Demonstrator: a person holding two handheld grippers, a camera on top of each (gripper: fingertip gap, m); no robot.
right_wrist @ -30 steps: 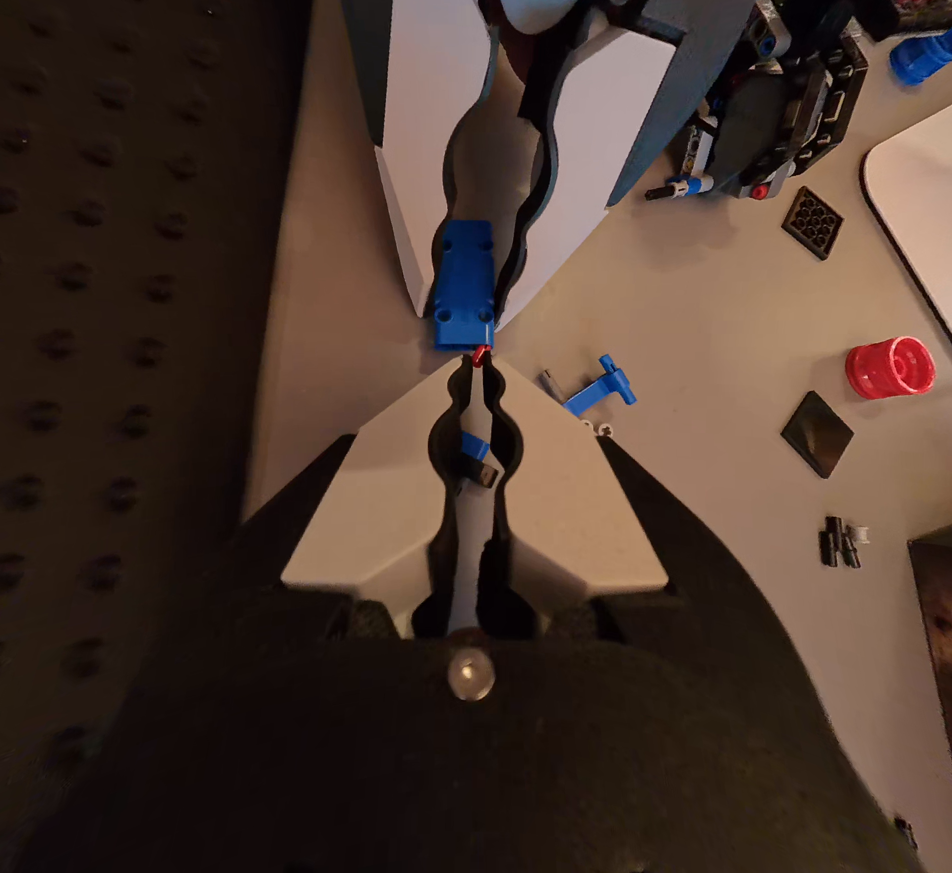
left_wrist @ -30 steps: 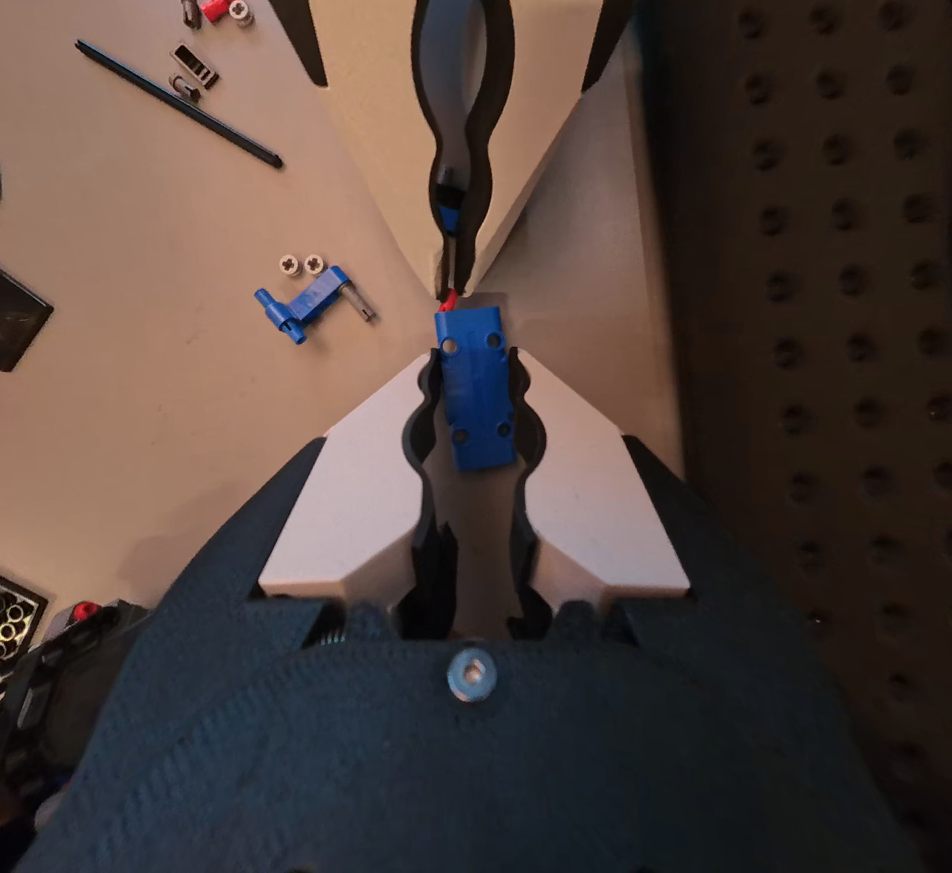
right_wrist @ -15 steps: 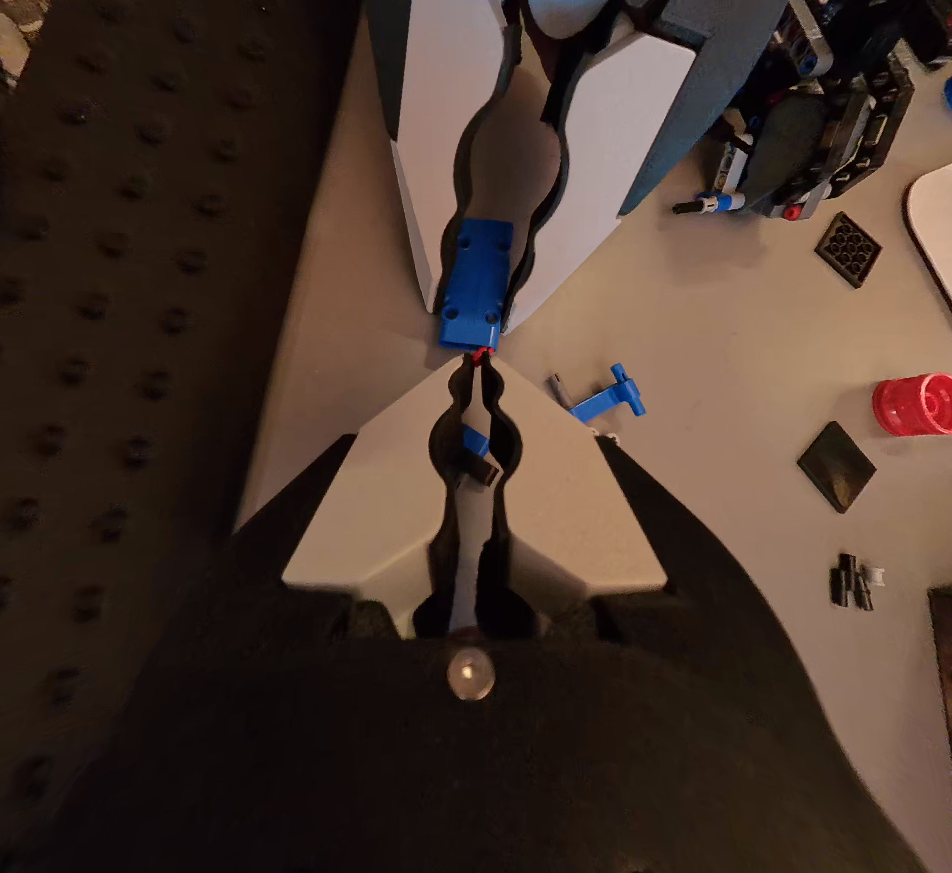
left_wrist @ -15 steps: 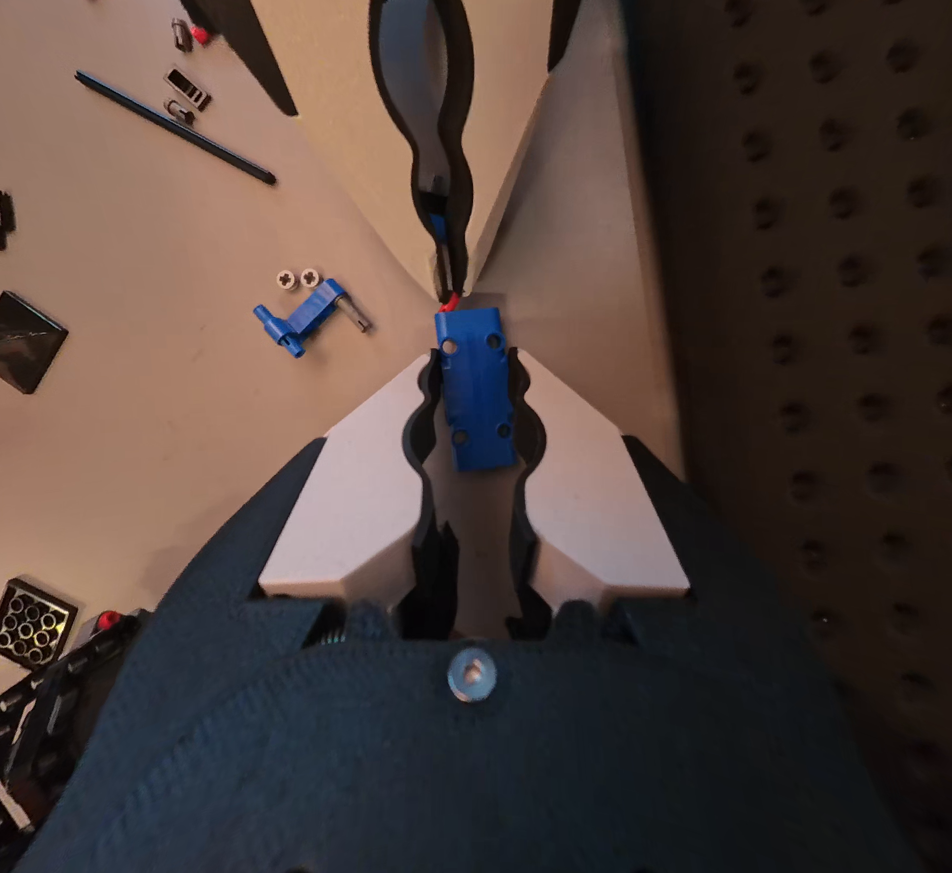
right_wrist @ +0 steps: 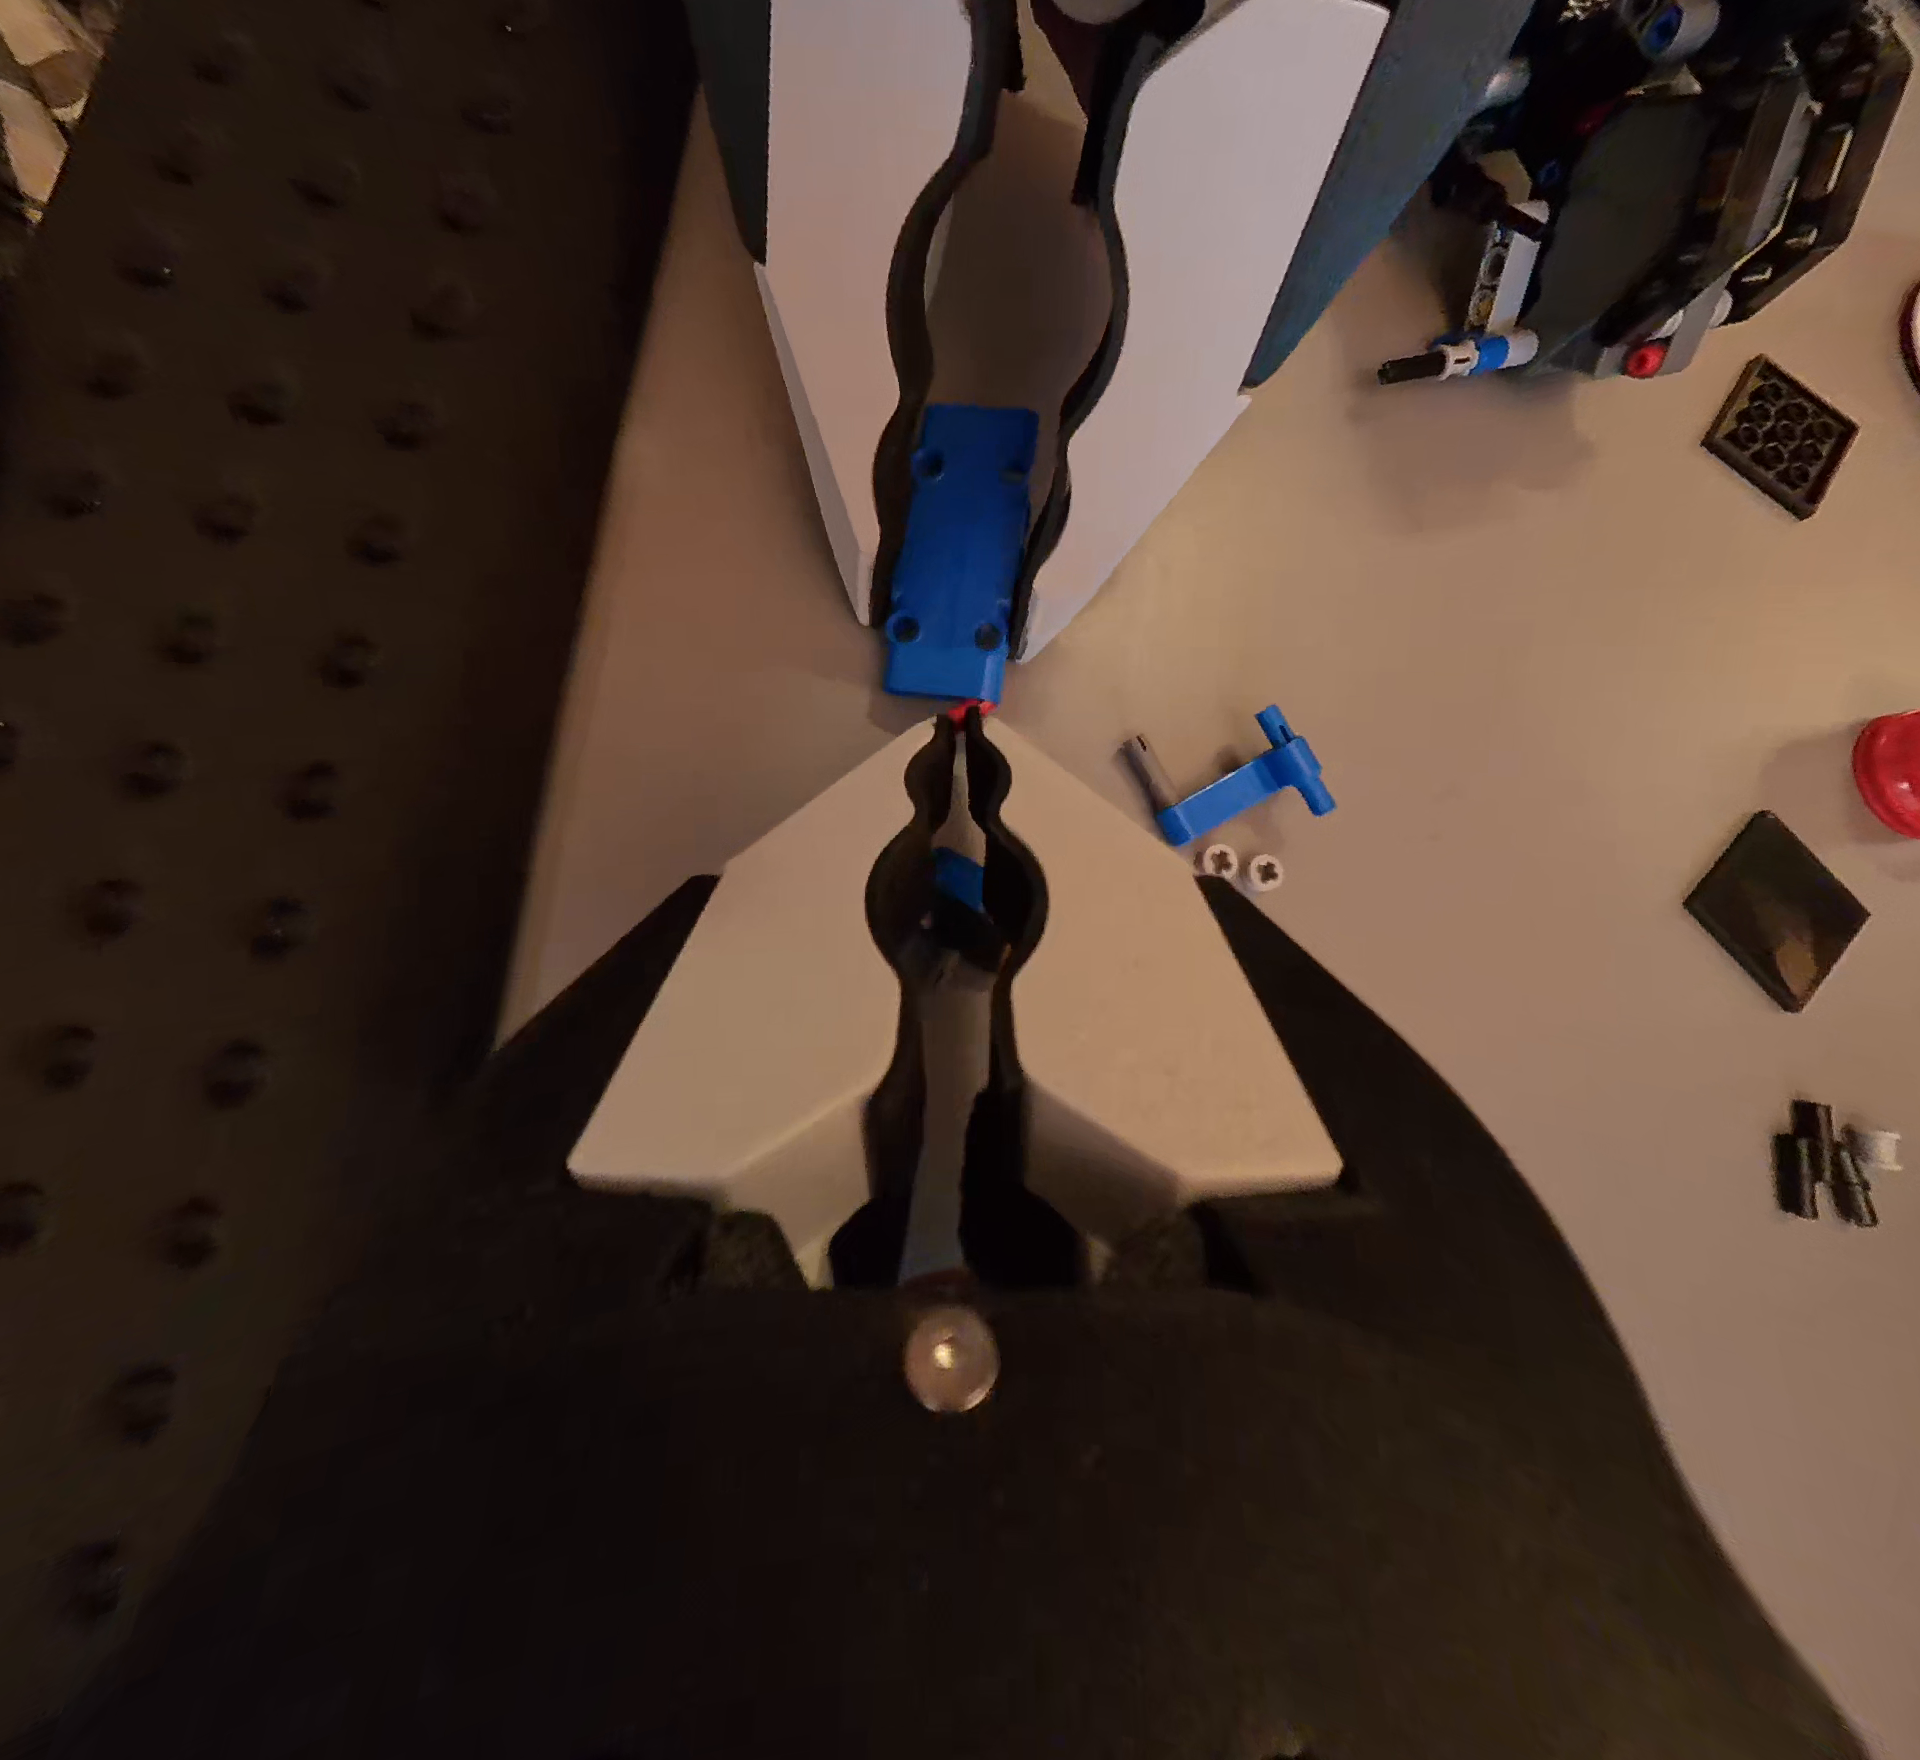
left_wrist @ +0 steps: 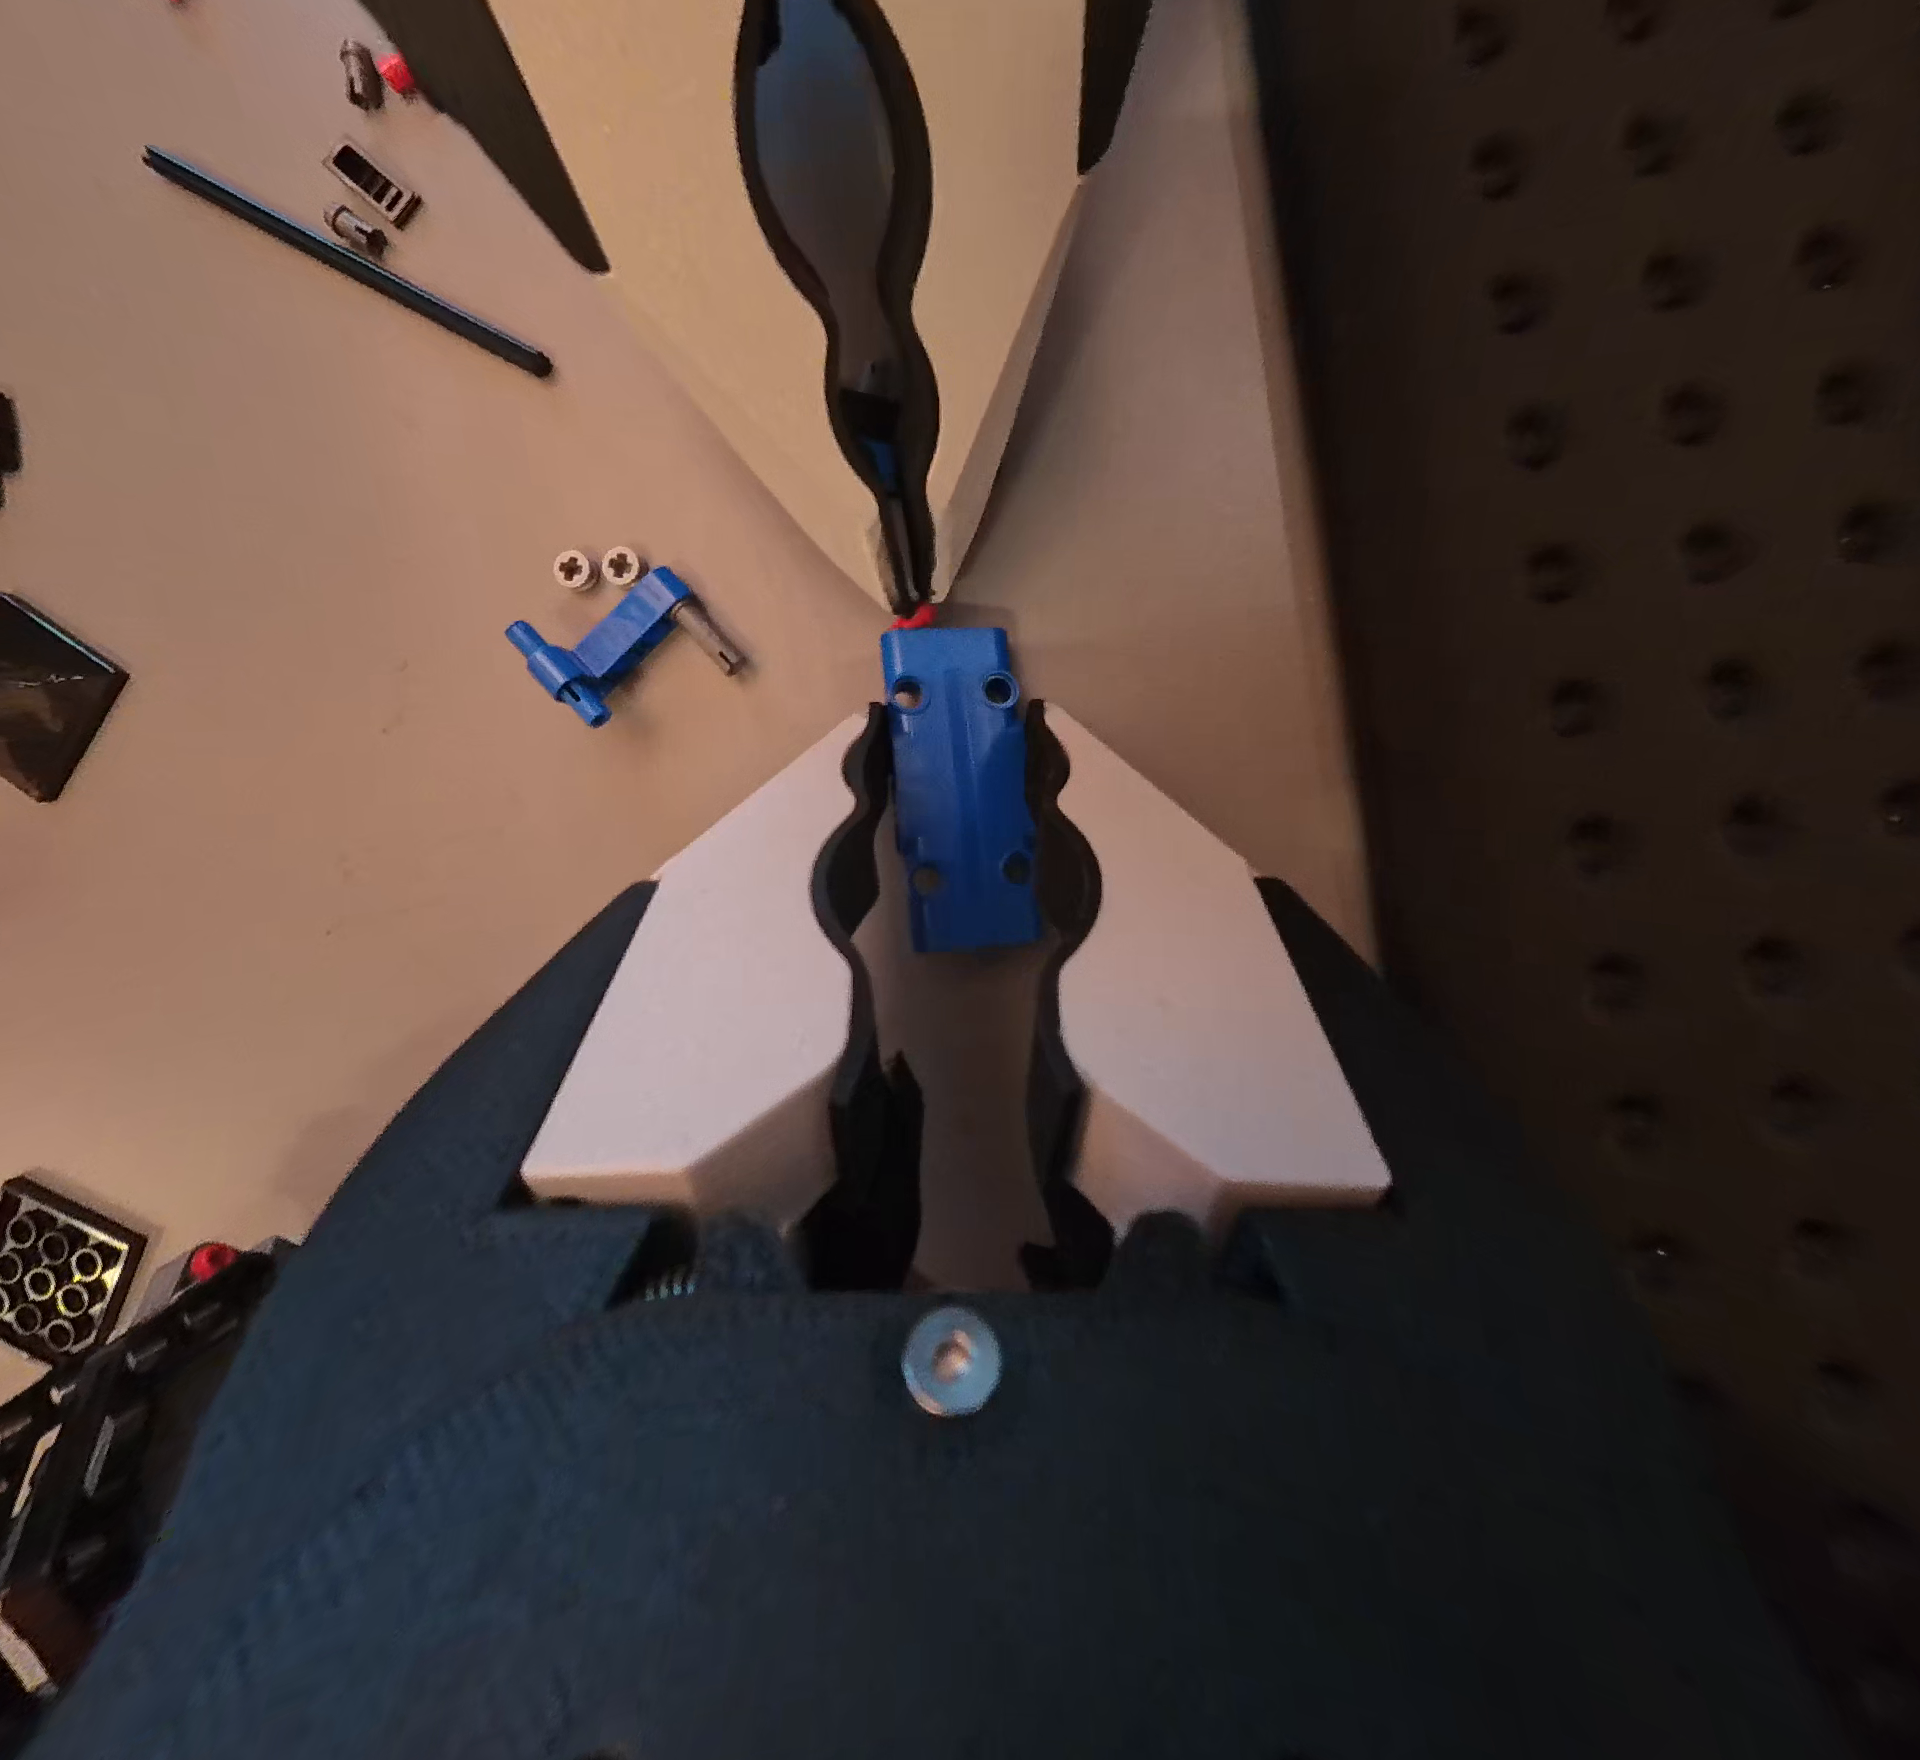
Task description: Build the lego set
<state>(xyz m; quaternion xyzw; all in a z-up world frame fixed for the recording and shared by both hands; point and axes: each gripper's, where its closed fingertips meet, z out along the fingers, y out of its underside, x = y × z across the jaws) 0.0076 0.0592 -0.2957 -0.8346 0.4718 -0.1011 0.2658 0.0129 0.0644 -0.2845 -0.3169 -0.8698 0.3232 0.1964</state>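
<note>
My left gripper is shut on a blue panel piece with small holes, held above the table; the piece also shows in the right wrist view. My right gripper is shut on a small red pin, whose tip touches the end of the blue panel. The red pin shows in the left wrist view between the two gripper tips. The two grippers face each other tip to tip.
A blue crank piece with two small white bushes lies on the beige table. A partly built black model, black tiles, a red wheel and a long black axle lie around. A dark studded mat borders the table. Both grippers' tips are close together, under 4 cm apart. From either gripper's tips it is about 15 centimetres to the long black axle.
The red pin has been pushed closer against the end of the blue panel. Both grippers stay shut and shift slightly together.
</note>
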